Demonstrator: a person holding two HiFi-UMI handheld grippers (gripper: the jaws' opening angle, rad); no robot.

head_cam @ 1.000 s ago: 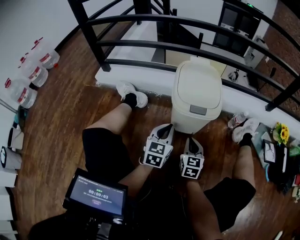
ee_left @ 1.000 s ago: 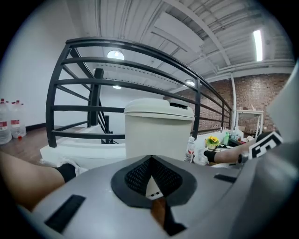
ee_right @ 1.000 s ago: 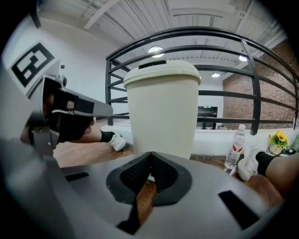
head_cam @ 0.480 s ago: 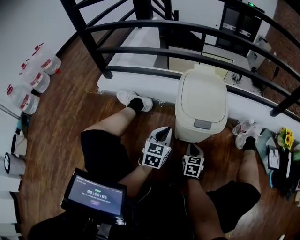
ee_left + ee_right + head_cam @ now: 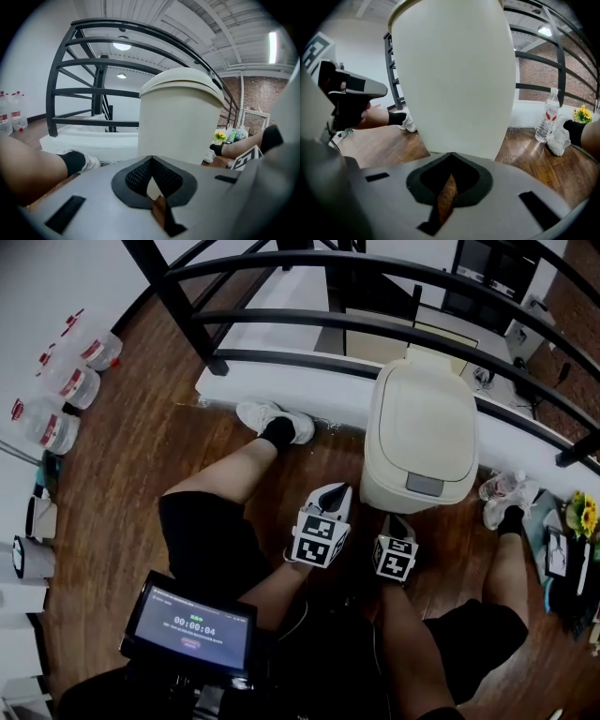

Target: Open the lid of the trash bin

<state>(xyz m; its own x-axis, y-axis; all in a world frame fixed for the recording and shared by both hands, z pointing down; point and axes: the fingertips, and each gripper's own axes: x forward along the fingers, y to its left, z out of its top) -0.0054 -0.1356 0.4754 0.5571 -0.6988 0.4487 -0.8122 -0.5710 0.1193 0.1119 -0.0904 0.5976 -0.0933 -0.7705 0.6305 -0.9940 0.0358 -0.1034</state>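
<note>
A cream trash bin (image 5: 420, 432) stands on the wood floor against a white ledge, its lid down and a grey push tab (image 5: 424, 486) at the lid's front edge. My left gripper (image 5: 341, 490) is shut and empty, low beside the bin's front left. My right gripper (image 5: 391, 520) is also shut and empty, just in front of the bin's base, below the tab. In the left gripper view the bin (image 5: 180, 119) rises to the right beyond the closed left gripper (image 5: 151, 160). The bin's wall (image 5: 454, 79) fills the right gripper view, close ahead of the right gripper (image 5: 451, 155).
A black curved railing (image 5: 309, 326) and a white ledge (image 5: 281, 382) run behind the bin. The person's legs and white shoes (image 5: 272, 423) flank it. Large water bottles (image 5: 66, 390) stand at far left, with a small bottle (image 5: 547, 119) and flowers (image 5: 587, 517) on the right. A timer screen (image 5: 192, 629) sits below.
In the head view the bin has shifted right and lower, nearer to both grippers. Both grippers stay shut and have edged right with it. The lid stays closed.
</note>
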